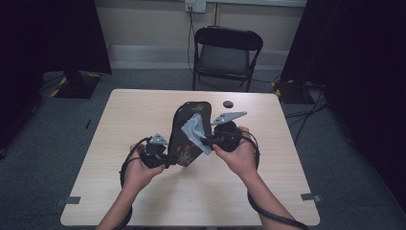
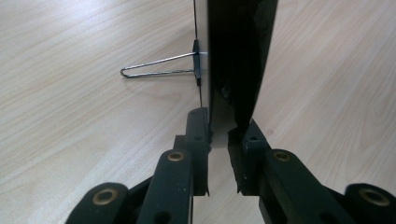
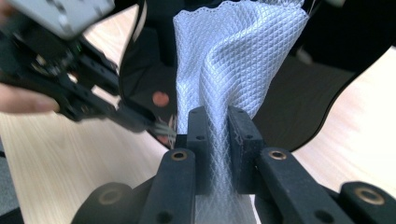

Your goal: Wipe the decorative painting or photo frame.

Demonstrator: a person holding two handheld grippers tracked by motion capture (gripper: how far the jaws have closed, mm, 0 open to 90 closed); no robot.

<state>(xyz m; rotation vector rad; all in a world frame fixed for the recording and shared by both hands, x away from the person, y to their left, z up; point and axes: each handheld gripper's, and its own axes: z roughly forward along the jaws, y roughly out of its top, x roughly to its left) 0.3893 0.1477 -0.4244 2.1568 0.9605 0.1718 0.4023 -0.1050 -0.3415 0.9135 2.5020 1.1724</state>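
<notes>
A person sat at a wooden table [image 1: 143,191] with a gripper in each hand. The left gripper [image 1: 165,158] was pinched shut on the lower edge of a black lacquered tray [image 1: 189,127], holding it propped up on edge above the tabletop, near the middle. In the left gripper view, the jaws clamped the thin board [image 2: 233,56] edge-on, and a binder clip [image 2: 187,65] stuck out from its side with its wire handle [image 2: 154,67] pointing away. The right gripper [image 1: 207,140] was pinched shut on a pale blue-grey cloth [image 1: 195,130] (a diamond-weave wiping cloth), which lay against the face of the tray. In the right gripper view, the cloth [image 3: 233,65] bunched between the jaws and fanned out over the tray.

The risk looked plain: the left jaws gripped a narrow, glossy edge, so a firm wipe could twist the tray loose and drop it. The cloth might also snag on the clip.
</notes>
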